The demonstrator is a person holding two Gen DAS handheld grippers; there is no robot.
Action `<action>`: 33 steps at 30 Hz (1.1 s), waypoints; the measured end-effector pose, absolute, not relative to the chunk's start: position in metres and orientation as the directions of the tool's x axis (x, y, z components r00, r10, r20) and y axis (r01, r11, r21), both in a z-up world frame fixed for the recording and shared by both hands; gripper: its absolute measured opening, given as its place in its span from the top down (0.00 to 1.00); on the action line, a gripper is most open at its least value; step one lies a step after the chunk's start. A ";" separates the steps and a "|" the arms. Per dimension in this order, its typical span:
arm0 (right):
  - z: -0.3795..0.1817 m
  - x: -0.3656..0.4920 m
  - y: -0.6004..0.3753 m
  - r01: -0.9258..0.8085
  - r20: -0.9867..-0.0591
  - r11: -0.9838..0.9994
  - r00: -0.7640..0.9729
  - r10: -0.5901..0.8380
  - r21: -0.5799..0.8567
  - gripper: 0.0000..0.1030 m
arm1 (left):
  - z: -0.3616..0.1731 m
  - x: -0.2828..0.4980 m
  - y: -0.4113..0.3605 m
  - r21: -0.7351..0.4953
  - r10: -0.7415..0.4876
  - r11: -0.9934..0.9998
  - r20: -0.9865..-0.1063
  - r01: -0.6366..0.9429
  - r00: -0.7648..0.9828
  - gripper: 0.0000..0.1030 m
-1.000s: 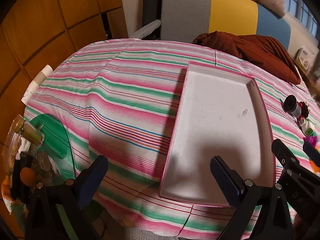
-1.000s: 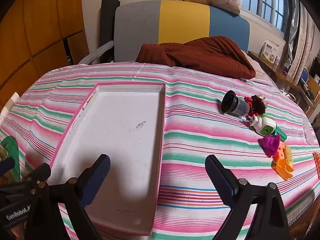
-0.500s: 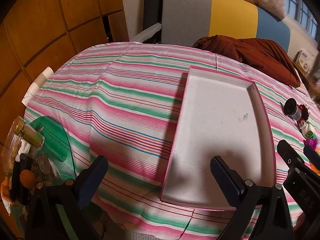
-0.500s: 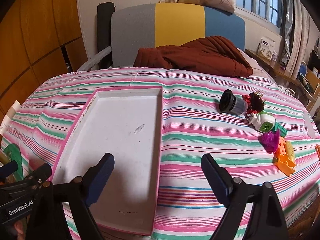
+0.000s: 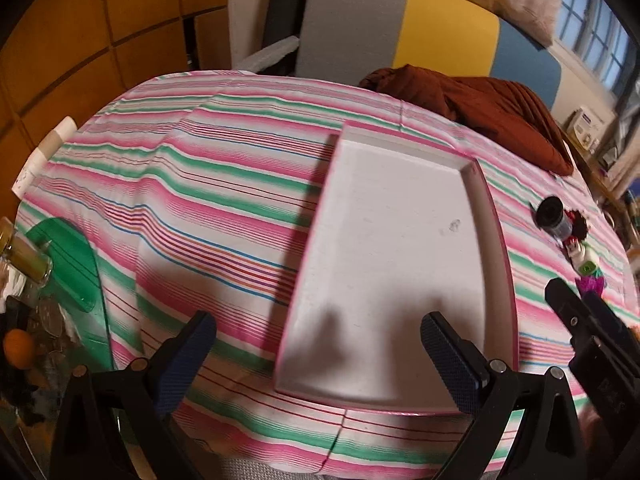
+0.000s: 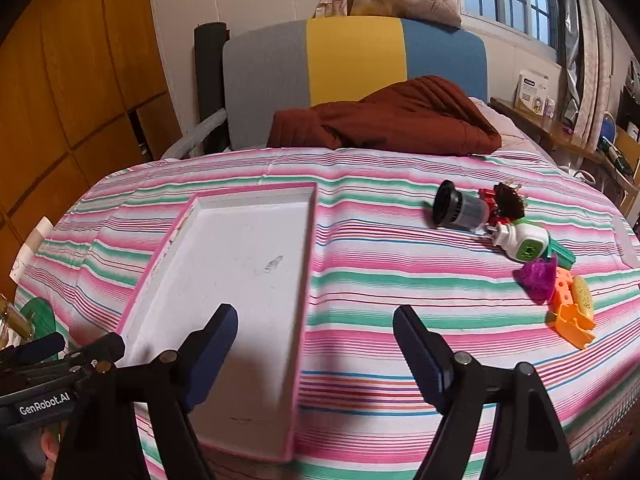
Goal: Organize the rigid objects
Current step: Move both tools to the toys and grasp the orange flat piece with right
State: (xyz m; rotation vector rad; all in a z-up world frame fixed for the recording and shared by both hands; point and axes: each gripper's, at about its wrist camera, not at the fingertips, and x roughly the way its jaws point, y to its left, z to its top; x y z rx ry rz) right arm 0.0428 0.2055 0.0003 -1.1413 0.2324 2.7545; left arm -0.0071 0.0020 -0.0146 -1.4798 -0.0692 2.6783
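Note:
A shallow white tray with a pink rim [image 5: 472,168] [image 6: 310,240] lies empty on the striped cloth. Right of it sits a cluster of small rigid objects: a black and grey cylinder [image 6: 456,205] [image 5: 553,216], a dark red toy [image 6: 505,200], a white plug with a green square [image 6: 522,240] [image 5: 582,261], a purple piece [image 6: 538,276], and an orange piece [image 6: 572,312]. My left gripper [image 5: 318,344] hovers open over the tray's near left corner. My right gripper [image 6: 316,338] is open above the tray's near right edge. Neither holds anything.
A brown blanket [image 6: 384,124] lies at the far edge before a grey, yellow and blue headboard [image 6: 352,64]. Left of the bed are a green plastic piece [image 5: 68,256], a jar [image 5: 24,256] and an orange [image 5: 18,348]. Wooden panels [image 5: 60,40] stand at the left.
Both grippers have drawn back and lifted a little, so more of the bed and room shows. The right gripper's fingers have come somewhat closer together. Tray and objects have not moved.

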 end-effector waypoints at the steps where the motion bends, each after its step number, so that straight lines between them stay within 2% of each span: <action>1: 0.000 0.044 0.210 -0.204 -0.712 -0.975 -0.697 0.084 0.084 0.21 | -0.016 -0.007 0.006 -0.078 0.098 -0.995 -0.846 -0.059 -0.523 0.00; 6: -0.007 0.052 0.236 -0.247 -0.742 -0.963 -0.665 0.083 0.113 0.21 | -0.022 -0.005 0.024 -0.115 0.146 -0.989 -0.867 -0.094 -0.477 0.00; 10: -0.017 0.060 0.266 -0.310 -0.776 -0.942 -0.623 0.100 0.128 0.21 | -0.024 0.000 0.046 -0.088 0.141 -0.987 -0.878 -0.135 -0.457 0.00; 16: -0.026 0.070 0.328 -0.465 -0.805 -0.878 -0.561 0.194 0.113 0.21 | -0.020 0.020 0.085 0.017 0.129 -0.961 -0.852 -0.274 -0.508 0.00; 19: -0.025 0.074 0.362 -0.517 -0.808 -0.849 -0.546 0.223 0.114 0.21 | -0.022 0.024 0.096 -0.002 0.167 -0.946 -0.860 -0.324 -0.482 0.00; 22: -0.016 0.083 0.403 -0.609 -0.791 -0.788 -0.527 0.312 0.095 0.21 | -0.023 0.027 0.110 -0.006 0.184 -0.934 -0.865 -0.356 -0.467 0.00; 24: -0.015 0.086 0.432 -0.698 -0.815 -0.715 -0.439 0.379 0.044 0.21 | -0.022 0.030 0.122 0.004 0.188 -0.926 -0.863 -0.378 -0.470 0.00; 27: -0.028 0.089 0.476 -0.776 -0.901 -0.623 -0.333 0.279 0.094 0.21 | -0.020 0.034 0.137 0.013 0.204 -0.907 -0.861 -0.421 -0.466 0.00; 30: -0.050 0.090 0.505 -0.820 -0.954 -0.544 -0.281 0.107 0.180 0.22 | -0.018 0.036 0.152 0.005 0.229 -0.890 -0.861 -0.457 -0.454 0.00; 33: -0.064 0.088 0.518 -0.824 -0.959 -0.513 -0.284 0.005 0.241 0.34 | -0.017 0.036 0.158 -0.006 0.244 -0.880 -0.863 -0.474 -0.442 0.00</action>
